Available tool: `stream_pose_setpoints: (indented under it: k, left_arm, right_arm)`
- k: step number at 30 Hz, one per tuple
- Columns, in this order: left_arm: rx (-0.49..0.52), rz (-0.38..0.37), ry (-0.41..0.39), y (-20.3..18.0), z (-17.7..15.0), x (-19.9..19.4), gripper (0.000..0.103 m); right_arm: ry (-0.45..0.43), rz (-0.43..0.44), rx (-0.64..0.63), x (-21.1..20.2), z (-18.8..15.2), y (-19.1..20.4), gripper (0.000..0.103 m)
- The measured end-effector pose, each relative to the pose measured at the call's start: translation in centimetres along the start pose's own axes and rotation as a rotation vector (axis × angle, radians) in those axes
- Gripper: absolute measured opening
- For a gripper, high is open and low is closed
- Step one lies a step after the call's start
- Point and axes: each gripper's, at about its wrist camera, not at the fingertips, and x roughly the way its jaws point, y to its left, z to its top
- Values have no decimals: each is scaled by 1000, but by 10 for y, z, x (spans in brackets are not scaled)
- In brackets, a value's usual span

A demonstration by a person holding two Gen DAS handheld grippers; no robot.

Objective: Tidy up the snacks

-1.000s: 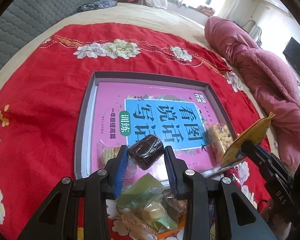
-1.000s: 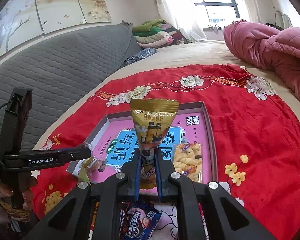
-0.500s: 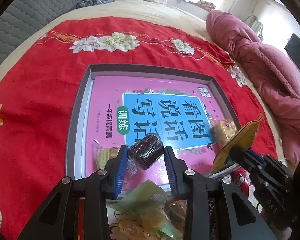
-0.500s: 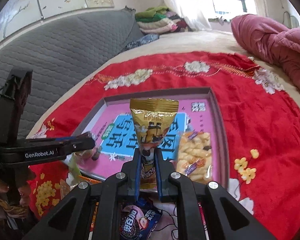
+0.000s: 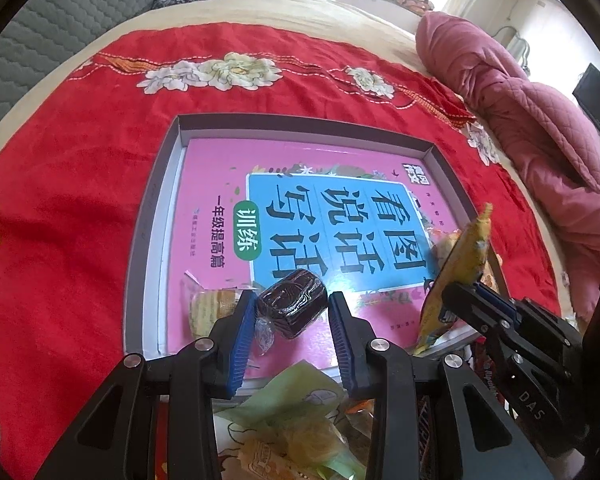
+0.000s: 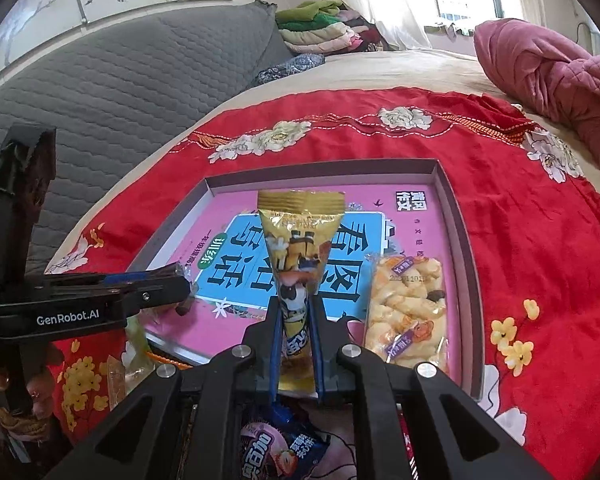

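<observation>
Left gripper (image 5: 292, 312): clamped on a dark brown wrapped candy (image 5: 294, 302), blue pads pressing its two ends; the twisted clear wrapper tail sticks out by the left pad. It hangs over the near edge of the tray.

Right gripper (image 6: 298, 334): clenched tight on a yellow cone-shaped snack packet (image 6: 300, 252) — the narrow lower part is pinched between the pads, the wide crimped top stands upright above them.

Tray (image 5: 152, 216): a shallow grey box lid lying on the red flowered cloth (image 5: 60, 160), with a pink and blue book (image 5: 312, 208) lying flat inside it.

Snacks in the tray: a clear bag of pale puffed pieces (image 6: 406, 308) lies on the book along the tray's right side, just beside the yellow packet; a small clear-wrapped biscuit (image 5: 212, 306) lies on the book near the left corner, just left of the candy.

Snacks outside the tray: a green packet (image 5: 296, 396) and other wrapped sweets lie heaped under the left gripper; a pink and blue packet (image 6: 280, 448) lies below the right gripper.

Surroundings: a bed with a pink quilt (image 6: 548, 76) at the right and a grey padded headboard (image 6: 120, 76) — folded clothes are stacked beyond it.
</observation>
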Motion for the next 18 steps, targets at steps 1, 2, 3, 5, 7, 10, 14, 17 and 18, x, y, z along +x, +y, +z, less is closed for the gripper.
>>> stream_pose_setpoints:
  k: [1, 2, 3, 5, 7, 10, 14, 17, 18]
  left_arm:
    - [0, 1, 0, 0, 0, 0, 38]
    - [-1, 1, 2, 0, 0, 1, 38]
    - [-1, 2, 3, 0, 0, 1, 38]
    - [1, 4, 6, 0, 0, 3, 38]
    - [1, 5, 8, 0, 0, 3, 38]
    - [5, 12, 5, -1, -1, 3, 38]
    - [8, 17, 5, -2, 0, 4, 38]
    - [9, 20, 9, -3, 1, 5, 38]
    - [8, 20, 9, -3, 1, 5, 38]
  right_arm:
    - [4, 0, 0, 2, 0, 0, 13]
    - [7, -1, 3, 3, 0, -1, 13]
    - [11, -1, 7, 4, 0, -2, 13]
    - [16, -1, 17, 6, 0, -3, 13]
    - [20, 0, 24, 7, 0, -5, 13]
    - [29, 0, 42, 10, 0, -8, 13]
    - [44, -1, 56, 14, 0, -11, 13]
    - [50, 0, 61, 14, 0, -12, 13]
    - [53, 1, 63, 15, 0, -12, 13]
